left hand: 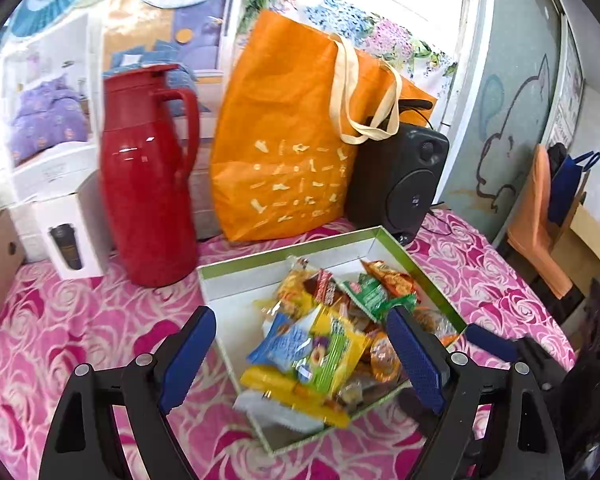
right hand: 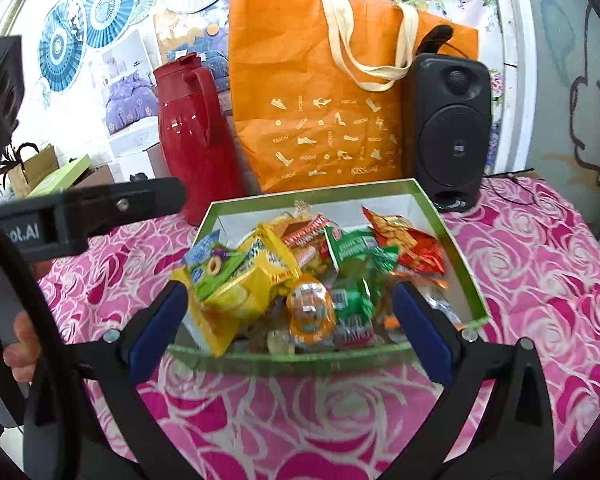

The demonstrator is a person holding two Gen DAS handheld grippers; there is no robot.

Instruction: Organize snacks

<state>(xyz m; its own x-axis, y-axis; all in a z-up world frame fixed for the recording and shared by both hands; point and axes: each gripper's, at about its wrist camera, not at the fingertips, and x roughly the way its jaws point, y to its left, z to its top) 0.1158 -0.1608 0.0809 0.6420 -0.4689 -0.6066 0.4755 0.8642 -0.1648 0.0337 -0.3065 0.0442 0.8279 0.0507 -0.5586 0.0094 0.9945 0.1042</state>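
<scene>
A shallow box with a green rim [left hand: 280,250] and white inside sits on the pink rose tablecloth, holding several snack packets. Among them are a yellow-green packet [left hand: 324,356], a green one [left hand: 374,292] and a red-orange one [left hand: 396,280]. My left gripper [left hand: 300,314] hangs open over the box's near corner, with nothing pinched between its blue pads. In the right wrist view the same box [right hand: 312,196] lies straight ahead. My right gripper [right hand: 291,287] is open wide above its near edge, over an orange jelly cup [right hand: 310,308] and a yellow packet [right hand: 236,280], and grips nothing.
Behind the box stand a red thermos jug [left hand: 148,184], an orange tote bag [left hand: 292,140] and a black speaker [left hand: 400,176]. A white carton [left hand: 64,232] stands at the left. A hand [right hand: 20,344] holds the left gripper's black body [right hand: 100,208]. Tablecloth [right hand: 300,420] spreads in front.
</scene>
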